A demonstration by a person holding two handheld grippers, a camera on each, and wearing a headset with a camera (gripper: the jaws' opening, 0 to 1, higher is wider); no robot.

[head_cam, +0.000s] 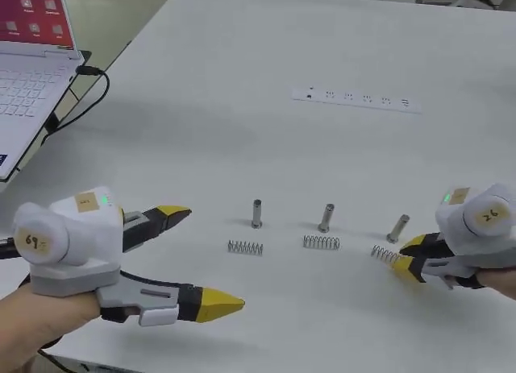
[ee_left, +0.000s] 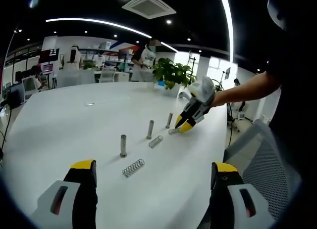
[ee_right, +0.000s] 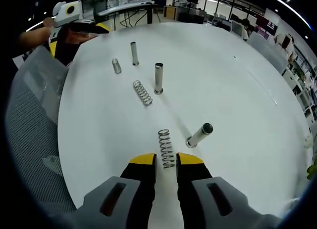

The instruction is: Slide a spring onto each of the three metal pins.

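Hovering at 8 o'clock in the head view, the white-and-grey, yellow-tipped left gripper holds its jaws spread wide and empty above the white workbench. Across the middle stand three short cylindrical steel pins: the left pin, middle pin and right pin. Each has a small coiled wire spring lying just at its 6 o'clock: the left spring, middle spring and right spring. At 4 o'clock the matching right gripper has its jaws drawn narrow about the right spring's near end; whether they pinch it cannot be told. A light coil held by one end could spring free and roll, and a jaw tip so near the right pin might topple it. Open tabletop stretches toward 12 o'clock, up to a white power strip at 1 o'clock; a silver laptop sits at 10 o'clock, and the near edge at 6 o'clock leaves little margin for a dropped spring.
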